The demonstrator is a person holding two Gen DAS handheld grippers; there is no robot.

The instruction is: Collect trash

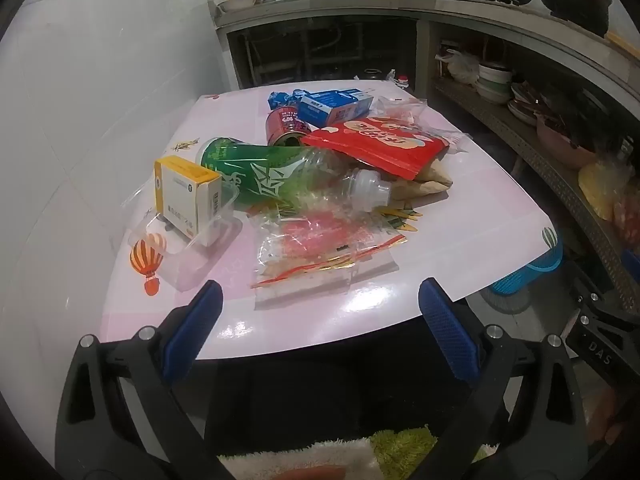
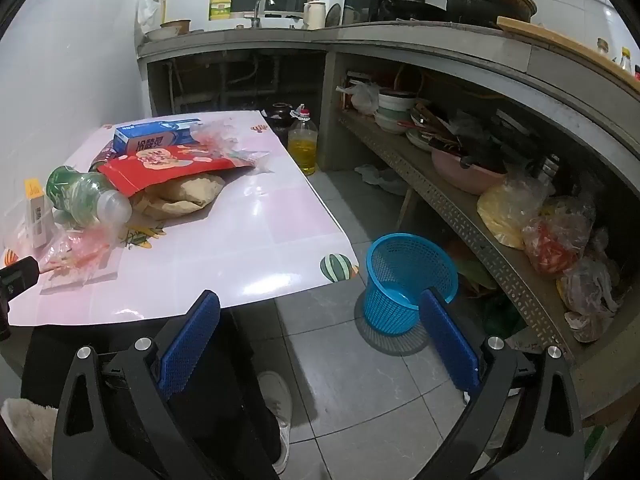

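1. My left gripper [image 1: 320, 312] hangs wide open and empty at the near edge of the glossy pink table [image 1: 460, 220].
2. My right gripper [image 2: 320, 316] is wide open too, holding nothing.
3. The green-labelled clear plastic bottle [image 1: 272, 176], red foil pouch [image 1: 380, 144] and yellow-and-white carton [image 1: 188, 196] lie heaped on that table.
4. The blue plastic mesh basket [image 2: 404, 280] stands on the floor tiles beside the table.

Pink table [image 1: 460, 216]; trash pile [image 1: 304, 168]; floor [image 2: 360, 392]; blue basket [image 2: 404, 280]

Trash's piled on my table [image 1: 472, 232]: green bottle [image 1: 272, 176] lying down, red pouch [image 1: 380, 144], crumpled clear wrappers [image 1: 320, 252], I think; blue basket [image 2: 408, 280] upright on the floor.
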